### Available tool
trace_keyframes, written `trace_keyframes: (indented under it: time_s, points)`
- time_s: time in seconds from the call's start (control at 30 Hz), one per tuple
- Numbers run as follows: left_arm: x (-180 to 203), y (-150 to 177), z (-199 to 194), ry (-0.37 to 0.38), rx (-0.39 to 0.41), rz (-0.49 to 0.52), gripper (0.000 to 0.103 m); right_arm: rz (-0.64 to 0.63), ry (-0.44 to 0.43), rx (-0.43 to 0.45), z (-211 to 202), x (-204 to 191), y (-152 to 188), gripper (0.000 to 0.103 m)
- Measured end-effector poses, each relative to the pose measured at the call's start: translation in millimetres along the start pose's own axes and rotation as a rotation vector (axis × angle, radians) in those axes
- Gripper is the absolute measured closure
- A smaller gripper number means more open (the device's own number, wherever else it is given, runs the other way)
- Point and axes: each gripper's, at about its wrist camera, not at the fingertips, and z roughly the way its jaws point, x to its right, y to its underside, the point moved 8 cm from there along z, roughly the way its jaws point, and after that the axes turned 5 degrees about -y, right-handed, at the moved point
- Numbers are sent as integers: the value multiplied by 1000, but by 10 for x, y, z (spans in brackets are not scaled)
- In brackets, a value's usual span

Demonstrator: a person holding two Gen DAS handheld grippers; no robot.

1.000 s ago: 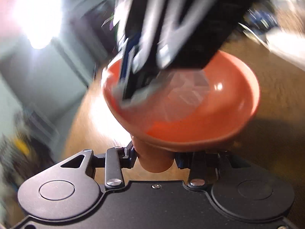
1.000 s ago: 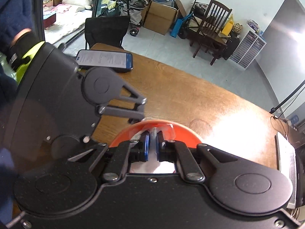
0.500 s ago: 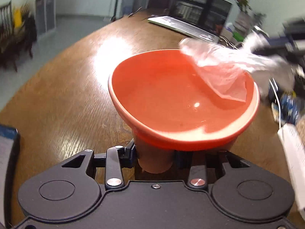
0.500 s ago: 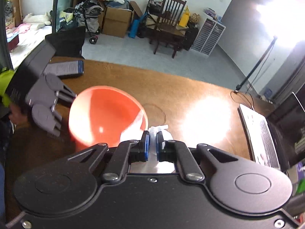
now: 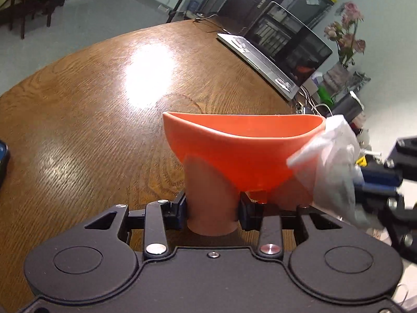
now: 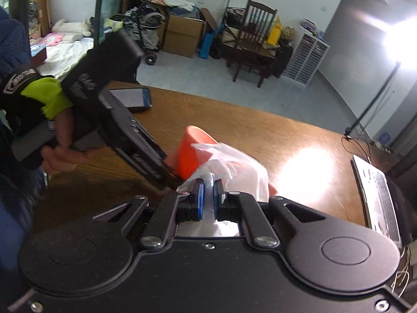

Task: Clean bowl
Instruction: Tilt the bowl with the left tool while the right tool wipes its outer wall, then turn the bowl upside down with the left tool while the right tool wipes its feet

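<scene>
Quick count of what's around: one orange bowl (image 5: pixel 242 151), sitting right at the tip of the left tool (image 5: pixel 212 208). One crumpled white wipe (image 6: pixel 229 167), just ahead of the right tool (image 6: pixel 207 198). So two tools total. One wooden surface (image 5: pixel 91 120) under both. One laptop (image 5: pixel 281 54) far ahead and right of the left tool. One phone (image 6: pixel 133 99) beyond the right tool, off to its left. One gloved hand (image 6: pixel 49 120) behind the left tool, and one wooden chair (image 6: pixel 250 39) way past the surface.
</scene>
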Motion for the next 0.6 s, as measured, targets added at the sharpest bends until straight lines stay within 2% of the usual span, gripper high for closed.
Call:
trace_keyframes:
  time_s: [0.1, 0.33, 0.6]
  points:
    - [-89, 0, -3, 26, -11, -82, 66, 19, 24, -9, 27, 53, 47, 96]
    - [-52, -20, -187, 90, 18, -62, 66, 77, 99, 14, 31, 249, -13, 96]
    - [-19, -197, -546, 223, 49, -134, 66, 110, 162, 55, -116, 539, -41, 96]
